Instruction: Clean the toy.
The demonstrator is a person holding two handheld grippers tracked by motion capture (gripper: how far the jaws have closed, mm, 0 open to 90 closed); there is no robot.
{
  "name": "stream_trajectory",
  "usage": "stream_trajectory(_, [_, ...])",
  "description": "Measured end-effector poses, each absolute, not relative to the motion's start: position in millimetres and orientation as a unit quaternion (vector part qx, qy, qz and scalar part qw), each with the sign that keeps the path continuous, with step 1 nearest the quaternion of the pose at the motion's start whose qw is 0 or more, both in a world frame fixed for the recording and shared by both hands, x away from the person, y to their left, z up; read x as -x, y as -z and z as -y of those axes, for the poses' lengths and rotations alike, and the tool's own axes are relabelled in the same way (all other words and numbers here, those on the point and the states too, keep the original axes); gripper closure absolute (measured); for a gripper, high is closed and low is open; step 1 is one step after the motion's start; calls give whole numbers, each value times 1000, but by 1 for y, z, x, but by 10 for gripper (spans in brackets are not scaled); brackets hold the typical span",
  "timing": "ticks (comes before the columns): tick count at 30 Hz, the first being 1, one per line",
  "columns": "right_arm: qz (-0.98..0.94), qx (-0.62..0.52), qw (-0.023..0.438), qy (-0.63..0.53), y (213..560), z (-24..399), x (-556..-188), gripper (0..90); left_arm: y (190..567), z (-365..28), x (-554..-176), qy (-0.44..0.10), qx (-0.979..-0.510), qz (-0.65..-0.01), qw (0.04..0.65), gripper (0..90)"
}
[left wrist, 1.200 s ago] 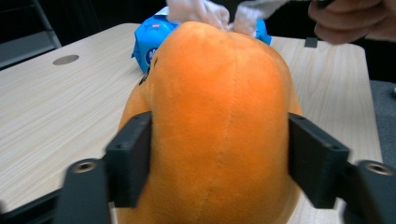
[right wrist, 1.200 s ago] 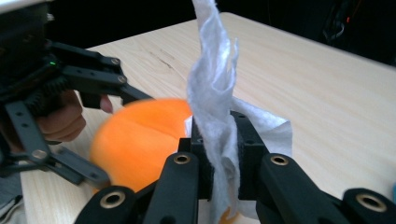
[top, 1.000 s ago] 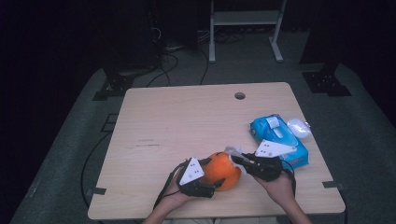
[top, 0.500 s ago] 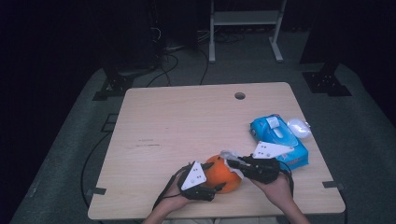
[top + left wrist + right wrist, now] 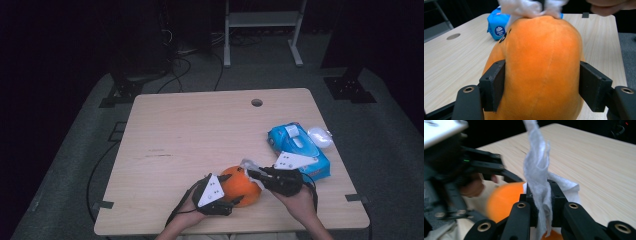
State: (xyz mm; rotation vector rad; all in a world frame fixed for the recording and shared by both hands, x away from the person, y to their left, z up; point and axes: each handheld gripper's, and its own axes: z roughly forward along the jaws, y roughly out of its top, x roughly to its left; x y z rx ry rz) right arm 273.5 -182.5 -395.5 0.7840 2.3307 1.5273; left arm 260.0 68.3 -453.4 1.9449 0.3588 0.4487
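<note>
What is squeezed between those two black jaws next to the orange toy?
A white tissue, pinched in the right gripper and pressed against the orange plush toy; the right gripper view shows it.

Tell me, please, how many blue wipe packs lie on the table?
1. The blue wipe pack lies near the table's right edge, beyond the right gripper; the gripper's plate covers part of it.

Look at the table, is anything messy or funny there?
Nothing is spilled or broken. The left tool grips an orange plush toy, and the right tool pinches a crumpled white wipe against it. The blue wipes pack lies flat nearby.
</note>
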Motion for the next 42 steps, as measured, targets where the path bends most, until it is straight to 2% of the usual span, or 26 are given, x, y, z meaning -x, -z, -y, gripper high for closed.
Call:
stream_trajectory(4, [-804,-245,129,-525,394,173,-268,806,453,-75,-265,-174,-808,-169,537,301])
stream_trajectory(12, [-794,-290,141,-515,403,197,-280,806,454,-78,-270,-161,-800,-182,549,300])
stream_trajectory(19, [-802,-244,140,-528,395,174,-265,806,455,-85,-275,-143,-790,-212,558,293])
stream_trajectory(26, [-794,-293,146,-512,406,196,-280,806,455,-84,-277,-144,-787,-215,559,295])
stream_trajectory(31, [-797,-279,153,-513,402,186,-274,805,456,-87,-279,-137,-782,-231,563,290])
stream_trajectory(35, [-803,-251,146,-521,398,177,-268,805,456,-89,-282,-133,-776,-246,565,290])
stream_trajectory(42, [-797,-287,143,-513,407,191,-279,805,456,-89,-284,-128,-766,-269,569,291])
